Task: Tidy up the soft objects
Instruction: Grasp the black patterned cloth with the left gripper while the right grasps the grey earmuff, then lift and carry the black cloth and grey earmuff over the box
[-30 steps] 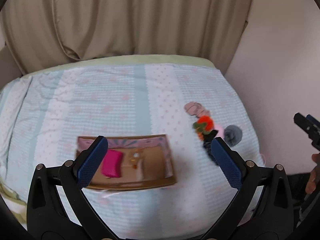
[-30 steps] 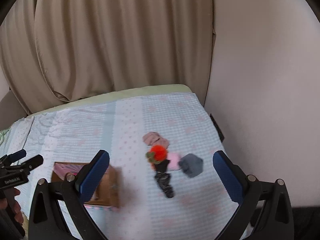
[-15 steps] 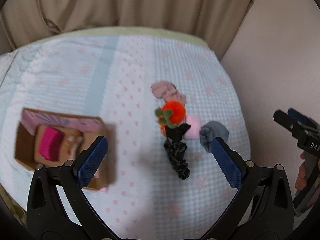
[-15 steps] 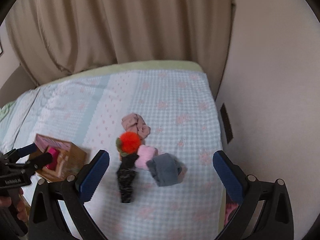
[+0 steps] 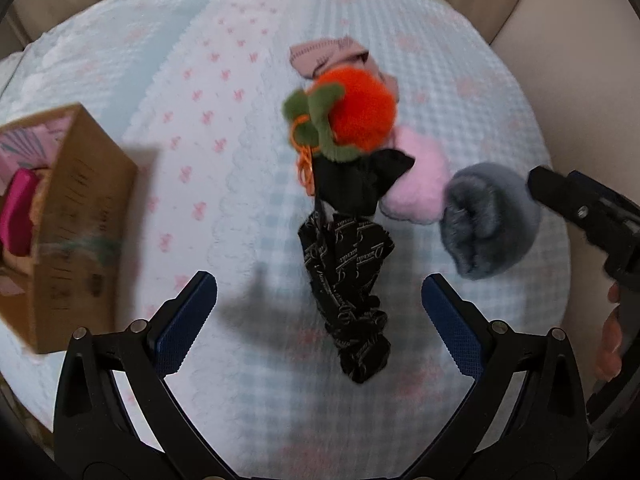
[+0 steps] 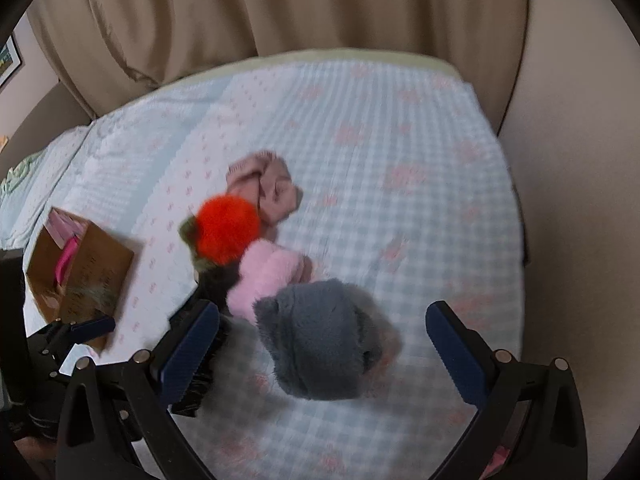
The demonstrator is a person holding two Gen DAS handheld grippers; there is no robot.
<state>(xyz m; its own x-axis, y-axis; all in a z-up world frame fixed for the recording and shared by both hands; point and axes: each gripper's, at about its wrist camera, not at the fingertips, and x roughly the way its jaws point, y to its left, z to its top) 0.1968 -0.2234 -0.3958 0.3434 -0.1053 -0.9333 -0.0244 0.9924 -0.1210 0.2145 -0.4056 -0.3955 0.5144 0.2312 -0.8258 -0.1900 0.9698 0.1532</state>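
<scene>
The left gripper (image 5: pixel 319 310) is a black plastic frame whose two arms end in dark blue finger pads (image 5: pixel 186 322) with a fine grid texture; silver screw heads dot each arm behind the pads. The right gripper (image 6: pixel 322 347) is built alike: black arms, blue textured pads (image 6: pixel 457 352), silver screws.

A home bedroom: quilted bedspread (image 6: pixel 400 160) on a bed, beige curtains (image 6: pixel 280 8) behind.

clear bedspread (image 5: pixel 260 380) before crowded soft pile (image 5: pixel 360 148)
</scene>
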